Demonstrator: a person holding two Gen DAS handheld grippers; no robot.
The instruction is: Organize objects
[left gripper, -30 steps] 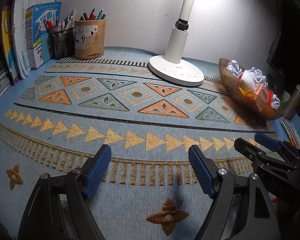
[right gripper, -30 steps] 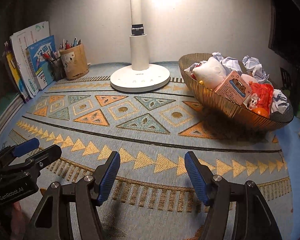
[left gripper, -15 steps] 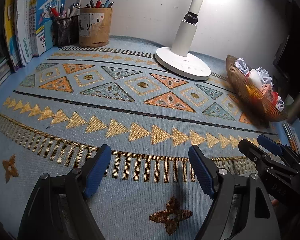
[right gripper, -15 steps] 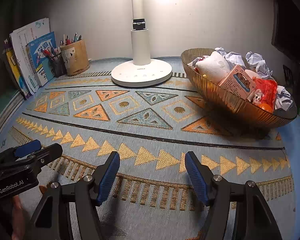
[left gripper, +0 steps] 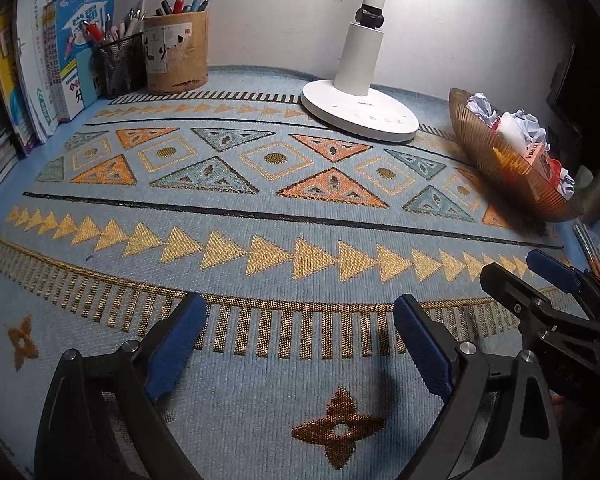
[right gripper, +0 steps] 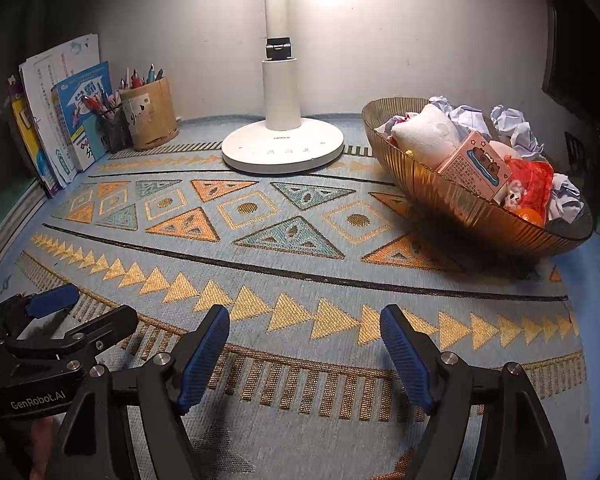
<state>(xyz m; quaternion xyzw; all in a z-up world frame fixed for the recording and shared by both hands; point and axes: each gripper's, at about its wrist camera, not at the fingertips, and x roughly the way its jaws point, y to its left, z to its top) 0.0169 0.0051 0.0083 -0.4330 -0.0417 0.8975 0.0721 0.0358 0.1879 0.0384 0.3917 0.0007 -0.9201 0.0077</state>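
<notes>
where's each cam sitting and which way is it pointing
Left wrist: on the left gripper, low over the mat, facing the back wall; its open fingers show, and the right gripper at right.
Right wrist: on the right gripper, same heading; its open fingers show, and the left gripper at left.
Shared: lamp, bowl, pen cups, books.

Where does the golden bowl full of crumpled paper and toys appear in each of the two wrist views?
Left wrist view: the golden bowl is at the right edge, right of the lamp base.
Right wrist view: the golden bowl is in the upper right, larger.
Shared landmark: the white lamp base, left of the bowl in both.
</notes>
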